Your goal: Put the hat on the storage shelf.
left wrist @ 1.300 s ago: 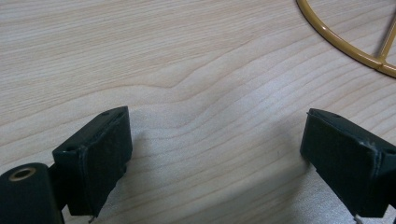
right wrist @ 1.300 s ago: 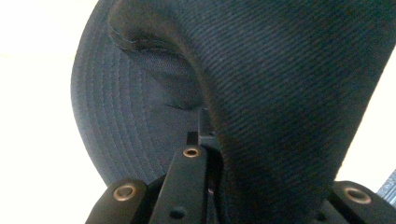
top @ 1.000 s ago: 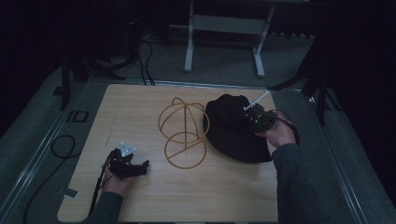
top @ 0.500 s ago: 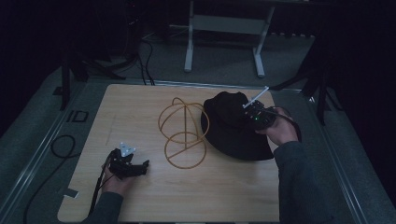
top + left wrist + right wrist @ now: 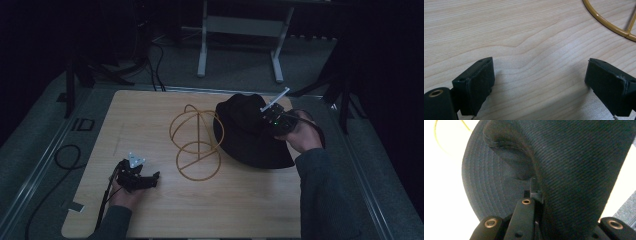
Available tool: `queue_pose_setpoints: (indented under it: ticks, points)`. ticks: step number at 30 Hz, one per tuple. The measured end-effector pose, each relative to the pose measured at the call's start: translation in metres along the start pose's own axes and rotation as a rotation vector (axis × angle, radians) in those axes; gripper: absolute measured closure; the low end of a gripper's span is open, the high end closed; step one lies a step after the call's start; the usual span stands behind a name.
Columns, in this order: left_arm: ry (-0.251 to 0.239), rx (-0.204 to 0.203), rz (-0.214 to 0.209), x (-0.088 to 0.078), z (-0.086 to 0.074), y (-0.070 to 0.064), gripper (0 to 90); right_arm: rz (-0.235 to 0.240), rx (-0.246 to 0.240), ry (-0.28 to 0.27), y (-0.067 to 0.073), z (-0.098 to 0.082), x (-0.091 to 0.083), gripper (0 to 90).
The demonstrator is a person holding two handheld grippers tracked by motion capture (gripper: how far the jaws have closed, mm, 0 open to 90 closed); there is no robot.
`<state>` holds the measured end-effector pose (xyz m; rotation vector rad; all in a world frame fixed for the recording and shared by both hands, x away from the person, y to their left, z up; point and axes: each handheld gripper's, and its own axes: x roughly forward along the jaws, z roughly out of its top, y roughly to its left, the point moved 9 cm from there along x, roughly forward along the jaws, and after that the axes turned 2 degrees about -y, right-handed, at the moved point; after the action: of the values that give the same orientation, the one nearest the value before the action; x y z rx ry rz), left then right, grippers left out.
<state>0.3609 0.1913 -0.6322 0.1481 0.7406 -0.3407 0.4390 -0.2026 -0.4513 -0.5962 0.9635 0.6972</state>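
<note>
**Right gripper pinching black hat**

Right gripper [image 5: 264, 121] is clamping the crown fabric of the black hat [image 5: 245, 135]; the hat is sitting at the table's [image 5: 150, 115] right side, its brim just beside the gold wire stand [image 5: 196, 142]. Left gripper [image 5: 539, 82] is resting low over bare wood, jaws standing wide apart, holding nothing.

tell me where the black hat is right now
In the high view the black hat sits on the right half of the wooden table, just right of the gold wire stand, its crown pinched in the right tool.
</note>
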Motion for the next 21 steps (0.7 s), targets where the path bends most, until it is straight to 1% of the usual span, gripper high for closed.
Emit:
queue_pose_setpoints:
  ticks: [10,16,21]
  points:
    - [0.000,-0.001,-0.001,0.000,0.000,0.000,9.4,0.014,-0.020,0.000,0.002,0.007,-0.007,88.1]
    - [0.002,-0.001,-0.001,0.000,0.000,0.000,9.4,0.023,-0.026,-0.013,0.002,0.010,-0.012,88.1]
    - [0.002,0.000,-0.001,0.000,0.000,0.000,9.4,0.037,-0.038,-0.010,0.003,0.012,-0.019,88.1]
